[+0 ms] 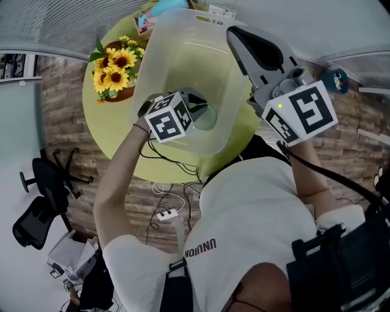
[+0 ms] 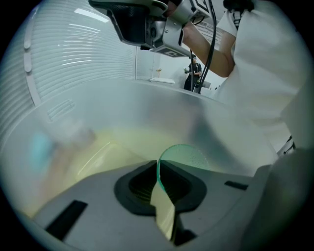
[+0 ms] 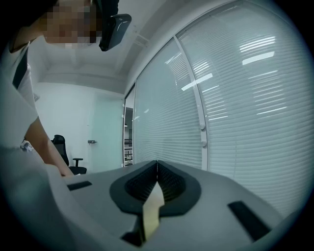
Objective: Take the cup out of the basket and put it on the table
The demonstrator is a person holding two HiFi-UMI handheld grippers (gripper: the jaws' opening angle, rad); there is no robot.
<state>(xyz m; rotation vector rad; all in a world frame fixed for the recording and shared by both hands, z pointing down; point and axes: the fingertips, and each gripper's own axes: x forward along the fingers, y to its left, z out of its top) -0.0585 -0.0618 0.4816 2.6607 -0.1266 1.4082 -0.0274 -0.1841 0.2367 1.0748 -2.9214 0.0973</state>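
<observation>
A translucent white basket (image 1: 164,42) stands on the round yellow-green table (image 1: 100,131). My left gripper (image 1: 200,113) reaches down inside it and is shut on the thin rim of a clear green cup (image 1: 207,118). In the left gripper view the cup (image 2: 185,156) pokes up just beyond the jaws, its wall pinched between the pads of that gripper (image 2: 158,170), with the basket wall (image 2: 98,115) all around. My right gripper (image 1: 236,35) hovers over the basket's far right rim. Its jaws are shut with nothing in them (image 3: 157,169), and it points at window blinds.
A pot of sunflowers (image 1: 116,70) sits on the table left of the basket. Small blue and pink items (image 1: 159,8) lie behind it. A black office chair (image 1: 42,198) and a power strip with cables (image 1: 166,214) are on the floor at the near left.
</observation>
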